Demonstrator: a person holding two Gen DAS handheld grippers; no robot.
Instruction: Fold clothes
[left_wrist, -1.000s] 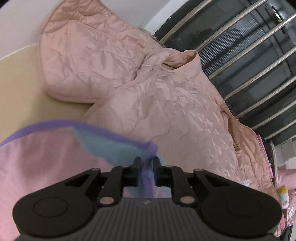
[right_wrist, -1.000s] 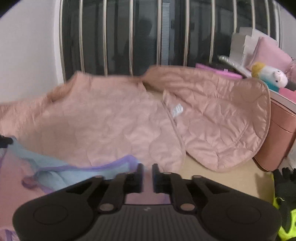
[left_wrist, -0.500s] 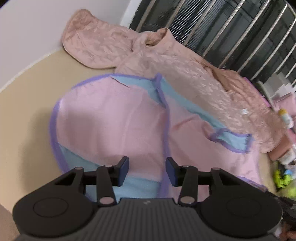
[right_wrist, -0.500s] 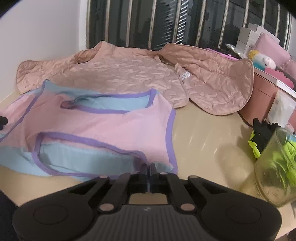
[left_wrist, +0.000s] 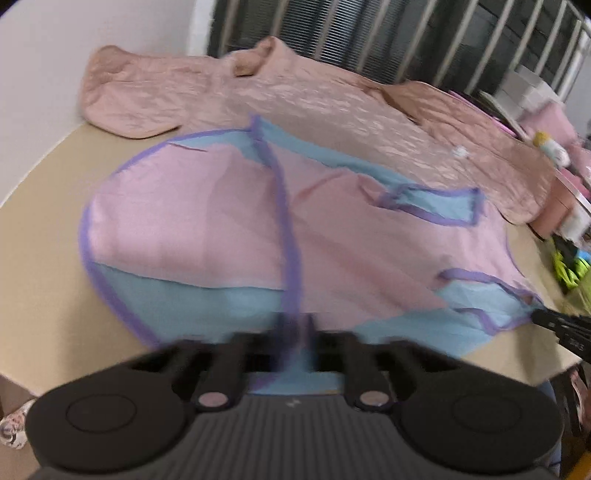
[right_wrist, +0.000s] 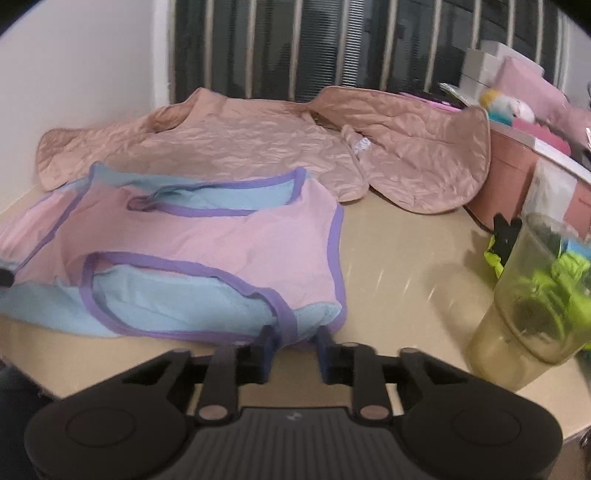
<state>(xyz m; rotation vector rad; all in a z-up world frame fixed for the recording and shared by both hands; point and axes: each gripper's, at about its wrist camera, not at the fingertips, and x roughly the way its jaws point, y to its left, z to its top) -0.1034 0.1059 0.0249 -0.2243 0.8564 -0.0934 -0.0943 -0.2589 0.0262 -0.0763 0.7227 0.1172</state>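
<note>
A pink and light-blue garment with purple trim (left_wrist: 229, 229) lies spread on the beige table (left_wrist: 40, 206); it also shows in the right wrist view (right_wrist: 229, 240). My left gripper (left_wrist: 295, 325) is at the garment's near hem, blurred, its jaws close together around the purple seam. My right gripper (right_wrist: 293, 339) is open over the garment's near right corner, the purple trim between its fingers. The right gripper's tip shows at the right edge of the left wrist view (left_wrist: 554, 326).
A quilted beige-pink jacket (right_wrist: 258, 147) lies behind the garment against the barred window. At the right stand a translucent cup (right_wrist: 532, 310), neon-green items (right_wrist: 565, 273), a pink box (right_wrist: 513, 177) and a plush toy (right_wrist: 506, 107).
The left gripper closed from open onto the garment's near hem. The right gripper went from shut to open at the near right corner. Both views shifted slightly.
</note>
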